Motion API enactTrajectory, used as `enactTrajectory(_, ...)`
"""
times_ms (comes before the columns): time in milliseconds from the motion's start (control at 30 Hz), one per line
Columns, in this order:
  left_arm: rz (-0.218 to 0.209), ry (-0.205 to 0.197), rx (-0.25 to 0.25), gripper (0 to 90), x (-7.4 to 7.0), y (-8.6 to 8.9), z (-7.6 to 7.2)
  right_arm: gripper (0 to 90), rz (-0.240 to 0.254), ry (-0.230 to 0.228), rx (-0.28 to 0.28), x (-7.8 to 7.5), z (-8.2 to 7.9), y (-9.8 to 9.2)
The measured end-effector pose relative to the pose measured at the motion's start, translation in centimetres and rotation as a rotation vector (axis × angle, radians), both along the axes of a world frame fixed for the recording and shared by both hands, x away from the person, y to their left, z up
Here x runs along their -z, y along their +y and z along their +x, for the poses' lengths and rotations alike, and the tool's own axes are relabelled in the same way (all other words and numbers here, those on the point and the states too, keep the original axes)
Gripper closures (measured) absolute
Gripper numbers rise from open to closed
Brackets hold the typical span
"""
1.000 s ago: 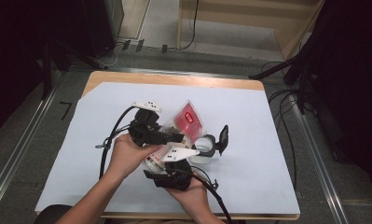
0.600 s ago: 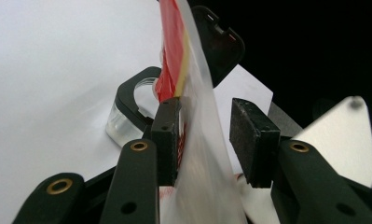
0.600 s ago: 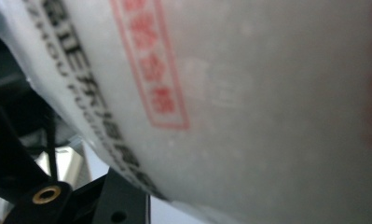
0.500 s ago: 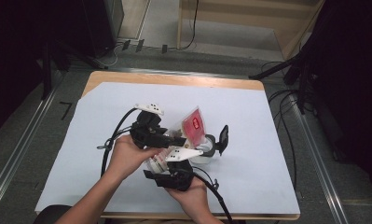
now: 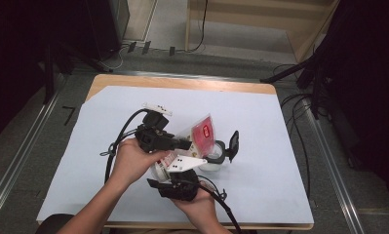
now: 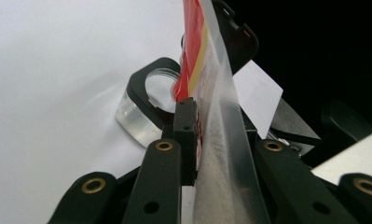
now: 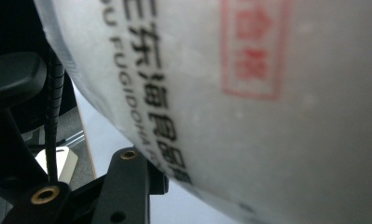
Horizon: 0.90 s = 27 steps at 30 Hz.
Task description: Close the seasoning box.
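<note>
Left gripper (image 5: 184, 144): jaws clamped on the top edge of the red-and-clear pouch (image 5: 200, 135), seen edge-on in the left gripper view (image 6: 207, 70).
Pouch: held tilted just above the jar's mouth, mid-table.
Jar (image 5: 212, 155): clear, open, black flip lid (image 5: 233, 145) standing up at its right; it rests on the white sheet (image 5: 280, 146).
Right gripper (image 5: 175, 168): pressed against the pouch's lower body; its grip I cannot tell.
Progress: likely pouring; pouch looks still filled, jar contents unclear.
</note>
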<state>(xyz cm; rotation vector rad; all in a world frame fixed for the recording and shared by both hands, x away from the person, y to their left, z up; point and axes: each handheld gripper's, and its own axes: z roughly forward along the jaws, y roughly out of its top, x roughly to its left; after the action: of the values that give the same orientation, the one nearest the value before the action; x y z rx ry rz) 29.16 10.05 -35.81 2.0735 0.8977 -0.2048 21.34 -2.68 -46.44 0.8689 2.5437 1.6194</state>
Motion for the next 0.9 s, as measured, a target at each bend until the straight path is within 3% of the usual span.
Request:
enactTrajectory(67, 0.035, 0.000, 0.011, 77.9, -0.6, -0.5, 0.5, 61.2, 0.012, 0.003, 0.005, -0.4, 0.3, -0.2)
enactTrajectory(167, 0.017, -0.004, 0.018, 77.7, -0.9, -1.0, 0.9, 61.0, 0.017, -0.001, 0.010, -0.8, 0.6, -0.4)
enactTrajectory(367, 0.031, -0.022, 0.020, 78.4, -0.9, -1.4, 1.2, 61.4, 0.006, 0.002, 0.021, -0.9, 1.0, -0.7)
enactTrajectory(600, 0.012, -0.058, 0.021, 76.4, -0.8, -1.0, 0.9, 61.9, 0.004, 0.022, 0.005, -1.3, 0.9, -0.6)
enactTrajectory(900, -0.023, -0.039, 0.014, 74.5, -0.4, -0.6, 1.2, 61.9, 0.000, 0.031, -0.002, -1.2, 1.0, -0.6)
